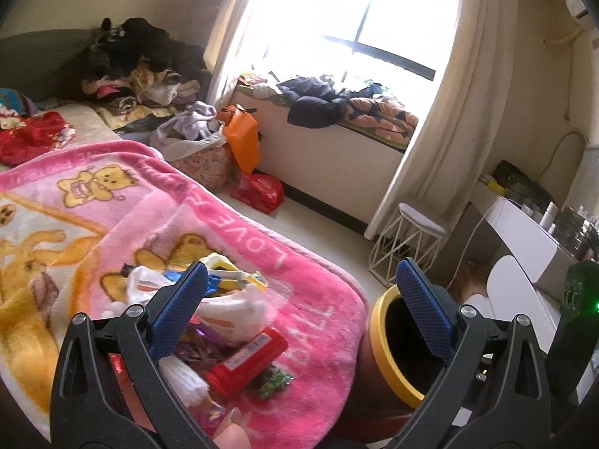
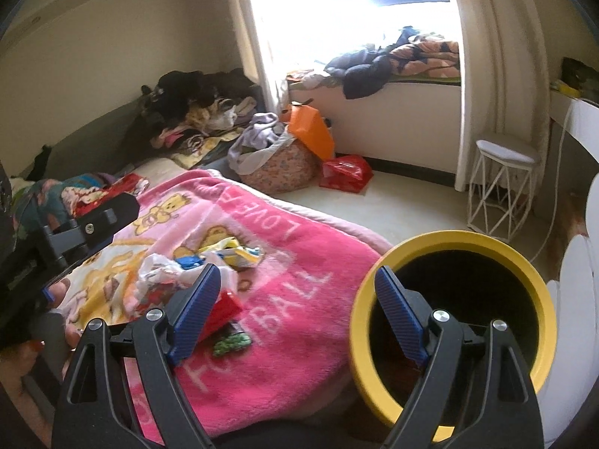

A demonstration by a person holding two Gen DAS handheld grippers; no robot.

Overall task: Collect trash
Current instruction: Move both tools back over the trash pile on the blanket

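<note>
**A:** ok so both grippers are sitting wide apart right now, nothing between the pads. The right gripper (image 2: 295,314) is hovering with one finger over the bed edge and the other over the mouth of the yellow-rimmed bin (image 2: 539,280). The left gripper (image 1: 299,310) is gaping too, pointing down at the trash pile (image 1: 224,318) on the pink blanket (image 1: 307,321).

**B:** yeah, and the trash is all bunching up near the blanket's corner: a red box (image 1: 249,359), crumpled white wrappers (image 1: 232,310), a yellow and blue packet (image 1: 228,275), some purple foil thing under the left finger. The bin is standing on the floor just beside that corner of the bed.

**A:** what's worrying me is the fluffy blanket. If the pads are closing low on a flat wrapper, they're probably pinching fleece too and dragging the whole pile along.

**B:** same. Also everything's overlapping, so grabbing the red box is likely flicking the loose wrappers off the bed edge onto the floor, beside the bin instead of in it.

**A:** and the thin plastic stuff is looking slippery, could be sliding out mid-carry.

**B:** plus two grippers are crowding one small pile, so they're risking bumping each other. Can't tell what's already in the bin, it's just dark in there.
</note>
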